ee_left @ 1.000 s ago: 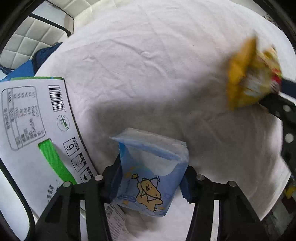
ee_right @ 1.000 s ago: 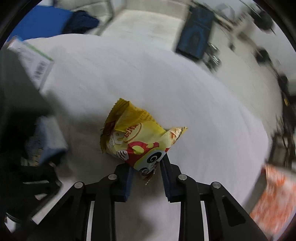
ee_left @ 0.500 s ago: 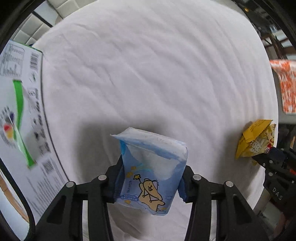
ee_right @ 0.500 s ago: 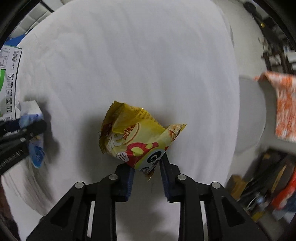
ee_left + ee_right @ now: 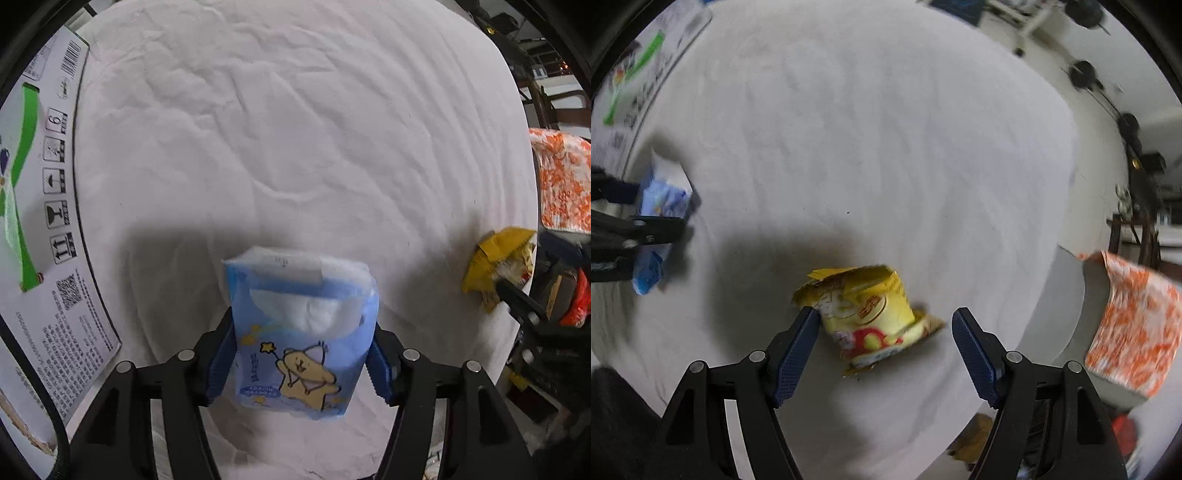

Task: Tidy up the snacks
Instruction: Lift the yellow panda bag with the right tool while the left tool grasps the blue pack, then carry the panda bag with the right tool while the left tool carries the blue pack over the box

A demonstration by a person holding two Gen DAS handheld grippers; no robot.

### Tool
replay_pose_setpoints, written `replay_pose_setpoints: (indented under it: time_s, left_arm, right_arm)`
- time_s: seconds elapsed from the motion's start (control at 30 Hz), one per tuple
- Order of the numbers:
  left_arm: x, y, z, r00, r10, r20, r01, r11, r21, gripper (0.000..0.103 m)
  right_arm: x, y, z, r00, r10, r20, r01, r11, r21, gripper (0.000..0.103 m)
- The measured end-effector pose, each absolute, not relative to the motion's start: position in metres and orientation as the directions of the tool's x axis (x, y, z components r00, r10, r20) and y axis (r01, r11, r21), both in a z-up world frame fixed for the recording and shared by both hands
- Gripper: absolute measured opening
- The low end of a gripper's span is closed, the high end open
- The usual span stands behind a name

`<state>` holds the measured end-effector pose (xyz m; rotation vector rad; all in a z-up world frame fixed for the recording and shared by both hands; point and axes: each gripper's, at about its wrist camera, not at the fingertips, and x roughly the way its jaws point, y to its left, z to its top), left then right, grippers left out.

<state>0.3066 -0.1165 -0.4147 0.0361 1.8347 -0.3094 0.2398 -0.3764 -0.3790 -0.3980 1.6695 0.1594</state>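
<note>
Left wrist, tongs [image 5: 301, 363] gripping blue packet [image 5: 301, 339]

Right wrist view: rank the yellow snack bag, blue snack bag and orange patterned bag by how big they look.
1. Orange patterned bag, partly cut off by the frame edge.
2. Yellow snack bag, nearest the camera, which may flatter it; close to the first.
3. Blue snack bag, farther off and partly hidden by the left gripper.

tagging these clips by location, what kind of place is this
Probably a lived-in home or workshop room, not a kitchen: a table under a wrinkled white cloth, an orange-patterned cloth over something beside it, and, blurred behind, rolling chair bases. A printed carton lies on the table.
</note>
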Motion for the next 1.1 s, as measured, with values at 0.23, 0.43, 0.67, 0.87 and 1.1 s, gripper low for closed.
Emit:
replay_pose_setpoints:
  time_s: [0.23, 0.43, 0.67, 0.87, 1.1]
  left_arm:
    - [0.279, -0.125, -0.436, -0.34, -0.136, -0.93, 0.145, 0.97, -0.195, 0.067]
    - [0.247, -0.133, -0.43, -0.289, -0.094, -0.953, 0.146, 0.979, -0.141, 0.06]
    - [0.216, -0.178, -0.413, -0.206, -0.02, -0.978, 0.171, 0.984, -0.056, 0.05]
    - [0.202, -0.186, -0.406, -0.169, -0.005, -0.986, 0.184, 0.982, -0.037, 0.041]
    - [0.194, -0.203, -0.365, -0.094, -0.008, -0.995, 0.209, 0.977, -0.028, 0.037]
  right_arm:
    - [0.253, -0.387, -0.399, -0.177, -0.058, -0.982, -0.207, 0.978, -0.02, 0.054]
    - [0.261, -0.407, -0.406, -0.218, -0.048, -0.975, -0.022, 0.999, -0.044, 0.051]
    - [0.255, -0.412, -0.408, -0.187, -0.028, -0.982, 0.174, 0.983, -0.061, 0.051]
    - [0.248, -0.421, -0.4, -0.152, -0.033, -0.988, 0.221, 0.973, -0.067, 0.047]
    - [0.196, -0.409, -0.383, -0.101, -0.042, -0.994, 0.217, 0.974, -0.063, 0.044]
